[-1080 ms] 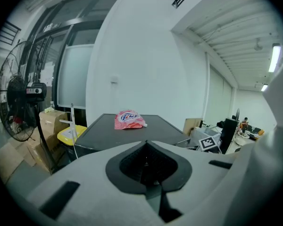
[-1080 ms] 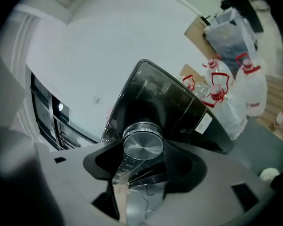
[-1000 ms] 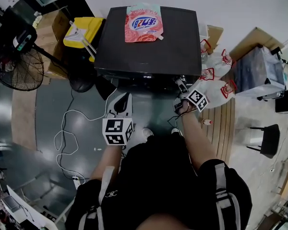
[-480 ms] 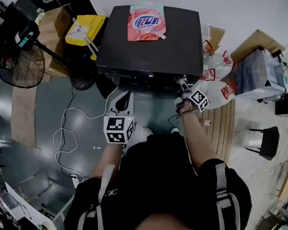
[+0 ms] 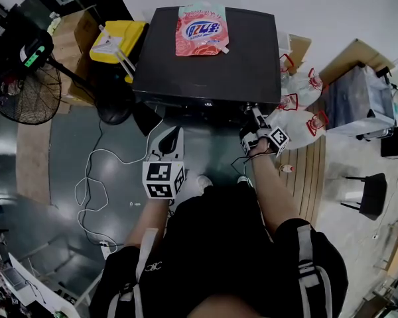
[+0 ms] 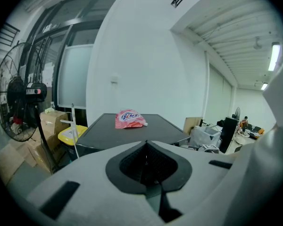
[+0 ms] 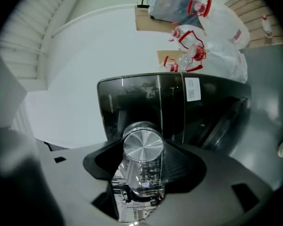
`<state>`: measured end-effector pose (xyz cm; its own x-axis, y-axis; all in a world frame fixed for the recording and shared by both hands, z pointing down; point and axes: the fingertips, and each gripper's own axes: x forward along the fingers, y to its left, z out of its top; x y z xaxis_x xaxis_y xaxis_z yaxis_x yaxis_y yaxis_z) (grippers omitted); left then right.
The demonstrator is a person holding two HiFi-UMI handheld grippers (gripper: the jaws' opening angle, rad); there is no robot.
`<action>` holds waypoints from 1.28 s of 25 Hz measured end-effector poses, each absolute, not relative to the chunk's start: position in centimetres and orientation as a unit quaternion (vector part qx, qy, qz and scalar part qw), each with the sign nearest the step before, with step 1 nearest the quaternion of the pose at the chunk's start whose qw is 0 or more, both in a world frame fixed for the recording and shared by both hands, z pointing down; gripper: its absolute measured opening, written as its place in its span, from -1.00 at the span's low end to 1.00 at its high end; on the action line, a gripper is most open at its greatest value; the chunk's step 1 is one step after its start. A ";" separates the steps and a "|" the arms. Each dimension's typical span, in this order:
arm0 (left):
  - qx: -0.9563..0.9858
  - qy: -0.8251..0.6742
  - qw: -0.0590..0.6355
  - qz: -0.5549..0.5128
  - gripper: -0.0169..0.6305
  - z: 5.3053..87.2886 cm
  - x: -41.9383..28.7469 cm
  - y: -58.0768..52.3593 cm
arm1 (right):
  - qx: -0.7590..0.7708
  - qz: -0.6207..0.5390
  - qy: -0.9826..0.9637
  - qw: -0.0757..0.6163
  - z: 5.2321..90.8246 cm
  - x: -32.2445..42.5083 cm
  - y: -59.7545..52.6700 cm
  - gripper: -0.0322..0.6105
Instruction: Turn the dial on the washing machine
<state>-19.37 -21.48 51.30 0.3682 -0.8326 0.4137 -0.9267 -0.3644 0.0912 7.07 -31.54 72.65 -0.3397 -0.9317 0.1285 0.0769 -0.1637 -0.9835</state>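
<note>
**Head view.**
- Right hand-held gripper (image 5: 255, 116): the forearm is stretched forward and the tips reach the front right corner of the black box-shaped washing machine (image 5: 205, 58). The dial itself is hidden behind the tips in this view.
- Left hand-held gripper (image 5: 174, 134): the forearm is bent and kept close to the body. The gripper points forward over the grey floor (image 5: 113, 151), short of the machine's front and well apart from the right gripper.
- Pink detergent pouch (image 5: 202, 30): lies flat on the machine's lid, far ahead of both grippers.
- White plastic bags with red handles (image 5: 298, 101): just right of the right gripper.

**Left gripper view.**
- Left hand-held gripper (image 6: 146, 144): jaws pressed together with nothing between them.
- Ahead of it are the machine's dark lid (image 6: 132, 132) and the pouch (image 6: 129, 118).
- Ahead and to its left are a black standing fan (image 6: 14, 102) and a yellow bin (image 6: 70, 134).

**Right gripper view.**
- Right hand-held gripper (image 7: 142, 161): jaws closed on the round silver metal dial (image 7: 142, 145), with one pad on each side of it.
- The dial stands out from the machine's glossy dark front panel (image 7: 132, 102). Its brushed circular face is in plain sight and its mirror-bright side wall sits between the jaws. Its axis seems to run roughly along the gripper's own line.
- A white label (image 7: 192, 89) is on the panel, ahead and to the right.
</note>
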 end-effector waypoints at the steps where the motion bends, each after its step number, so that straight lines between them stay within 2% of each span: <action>1: 0.812 -0.542 0.157 0.150 -0.94 51.3 -19.4 -21.5 | -0.424 -0.631 0.520 0.388 72.7 7.1 -31.6 -0.12; 3: 0.812 -0.542 0.158 0.149 -0.94 51.3 -19.4 -21.6 | -0.458 -0.599 0.552 0.355 72.4 7.3 -31.7 -0.12; 5: 0.813 -0.542 0.158 0.146 -0.94 51.3 -19.4 -21.7 | -0.514 -0.548 0.596 0.283 71.9 7.6 -31.5 -0.11; 8: 0.812 -0.542 0.161 0.144 -0.94 51.5 -19.6 -22.0 | -0.599 -0.415 0.680 0.076 71.6 7.4 -30.7 -0.09; 12: 0.815 -0.537 0.165 0.141 -0.94 51.8 -19.3 -22.3 | -0.643 -0.156 0.716 -0.222 70.6 6.9 -29.7 -0.08; 15: 0.817 -0.534 0.165 0.140 -0.94 51.9 -19.0 -22.4 | -0.642 -0.009 0.686 -0.342 69.8 6.5 -30.1 -0.08; 20: 0.817 -0.533 0.168 0.142 -0.94 52.1 -19.1 -22.7 | -0.595 0.101 0.688 -0.403 69.6 4.3 -31.1 -0.08; 25: 0.812 -0.537 0.174 0.147 -0.94 52.6 -19.8 -22.8 | -0.589 0.141 0.664 -0.439 70.0 4.1 -32.0 -0.09; 32: 0.809 -0.542 0.175 0.148 -0.94 52.6 -20.4 -22.8 | -0.604 0.148 0.652 -0.433 70.1 4.4 -32.1 -0.09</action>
<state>-20.43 -22.83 52.60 0.3683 -0.8253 0.4281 -0.9284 -0.3510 0.1221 4.36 -32.09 70.09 0.1053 -0.9165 0.3859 -0.6592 0.2262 0.7171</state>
